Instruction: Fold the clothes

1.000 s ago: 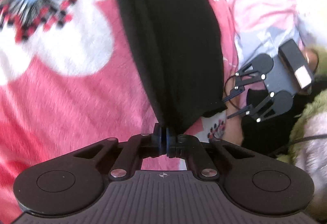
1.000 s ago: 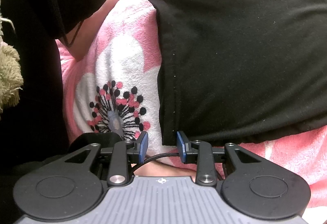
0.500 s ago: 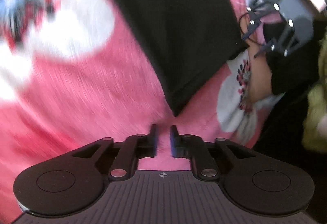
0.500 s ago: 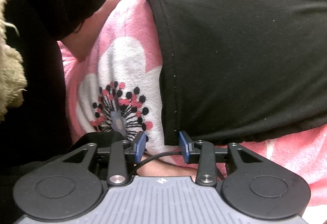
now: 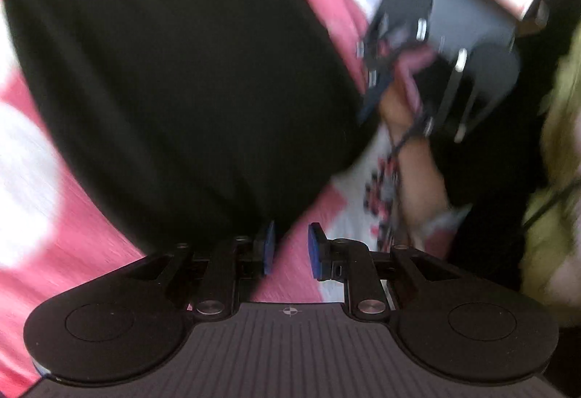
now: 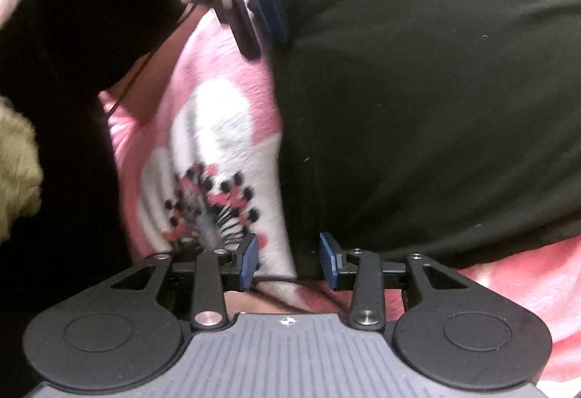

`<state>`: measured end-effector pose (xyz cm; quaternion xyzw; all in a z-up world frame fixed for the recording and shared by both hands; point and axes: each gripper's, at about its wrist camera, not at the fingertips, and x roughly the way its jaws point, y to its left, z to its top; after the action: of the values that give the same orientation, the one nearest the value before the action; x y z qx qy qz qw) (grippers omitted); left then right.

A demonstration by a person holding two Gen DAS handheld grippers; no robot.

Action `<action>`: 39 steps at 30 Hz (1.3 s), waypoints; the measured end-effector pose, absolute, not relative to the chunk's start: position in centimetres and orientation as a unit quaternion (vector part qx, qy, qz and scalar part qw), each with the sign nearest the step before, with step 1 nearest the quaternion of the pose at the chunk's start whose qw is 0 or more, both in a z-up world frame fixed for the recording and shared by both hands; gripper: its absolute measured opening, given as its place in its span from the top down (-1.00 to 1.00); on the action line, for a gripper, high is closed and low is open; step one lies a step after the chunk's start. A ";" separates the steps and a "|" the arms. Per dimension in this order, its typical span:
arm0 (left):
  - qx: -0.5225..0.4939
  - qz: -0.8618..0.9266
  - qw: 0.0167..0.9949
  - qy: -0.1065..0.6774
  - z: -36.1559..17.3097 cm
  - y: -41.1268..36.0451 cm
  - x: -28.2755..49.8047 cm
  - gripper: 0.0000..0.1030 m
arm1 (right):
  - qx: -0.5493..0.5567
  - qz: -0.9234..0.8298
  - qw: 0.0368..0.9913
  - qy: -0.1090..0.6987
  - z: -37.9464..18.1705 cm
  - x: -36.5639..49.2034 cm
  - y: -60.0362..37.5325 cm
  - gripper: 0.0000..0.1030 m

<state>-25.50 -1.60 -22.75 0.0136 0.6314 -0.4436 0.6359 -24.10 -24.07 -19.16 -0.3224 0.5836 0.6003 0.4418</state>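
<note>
Black garment (image 6: 417, 89) lying flat on a pink flowered blanket (image 6: 218, 129), spread broad in the right wrist view, with one straight hemmed edge running down beside the white flower print. Looks folded over at least once, judging by the thick, doubled edge near the bottom; further folds and squaring-up probably left, though how many cannot be judged.

Left claw (image 5: 290, 249) slightly parted, blue pads showing, only pink blanket in the gap. Jaws have just been opening; garment corner just above the left pad, not pinched. So: a fold laid down and let go, by the look of it.

Right claw (image 6: 288, 260) about half open, jaws likewise just been opening a little, nothing gripped. Garment's lower corner between or just behind the pads, touching neither as far as can be told; a thin black cable (image 6: 272, 279) crossing the gap lower down.

Hard to make out: much motion blur in the left wrist view, so garment seams and outline unclear there. Far edges of the garment cut off at the frame borders in both views, so full shape, and whether shirt or trousers, not to be told. Other claw in each view smeared; a person's bare forearm (image 5: 417, 173) and dark clothing beside it, plus something yellowish and fluffy (image 5: 555, 209) at the edge, unidentified. Surface under the blanket hidden.
</note>
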 end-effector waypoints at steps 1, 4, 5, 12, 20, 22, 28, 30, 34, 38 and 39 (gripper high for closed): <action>0.014 -0.444 0.628 0.639 -23.2 -1.7 -25.9 0.63 | -0.307 0.595 0.444 0.596 -18.7 -23.0 -24.0 0.26; 0.011 -0.443 0.625 0.643 -23.3 -1.4 -25.8 0.63 | -0.223 0.559 0.514 0.612 -16.4 -17.1 -24.3 0.26; 0.011 -0.444 0.621 0.646 -23.1 -1.5 -25.6 0.63 | -0.193 0.539 0.547 0.611 -15.5 -14.8 -24.5 0.25; 0.040 -0.525 0.611 0.592 -19.1 -3.1 -26.4 0.62 | -0.059 0.370 0.711 0.595 -14.0 -4.3 -28.1 0.23; 0.093 -0.499 0.675 0.536 -22.0 -5.5 -26.7 0.62 | 0.003 0.278 0.735 0.619 -15.9 -2.6 -30.5 0.50; 0.124 -0.505 0.683 0.513 -22.4 -5.8 -27.6 0.63 | 0.010 0.271 0.742 0.613 -15.6 -3.3 -31.1 0.55; 0.132 -0.519 0.690 0.487 -22.1 -4.6 -27.8 0.66 | 0.046 0.265 0.757 0.596 -14.9 -4.5 -32.0 0.68; 0.124 -0.524 0.689 0.486 -22.2 -4.4 -27.5 0.69 | 0.052 0.261 0.753 0.602 -15.9 -4.4 -31.4 0.72; 0.128 -0.541 0.683 0.473 -22.4 -4.5 -27.6 0.69 | 0.060 0.249 0.757 0.601 -16.6 -3.6 -30.9 0.75; 0.125 -0.547 0.680 0.472 -22.5 -4.5 -27.8 0.69 | 0.051 0.244 0.757 0.604 -16.8 -3.3 -30.9 0.75; 0.124 -0.548 0.679 0.473 -22.6 -4.6 -27.8 0.69 | 0.053 0.245 0.756 0.605 -16.9 -3.2 -30.8 0.75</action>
<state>-27.83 -4.62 -22.59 0.1244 0.4731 -0.5479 0.6786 -3.24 -30.80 -16.87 0.0527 0.6048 0.2448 0.7560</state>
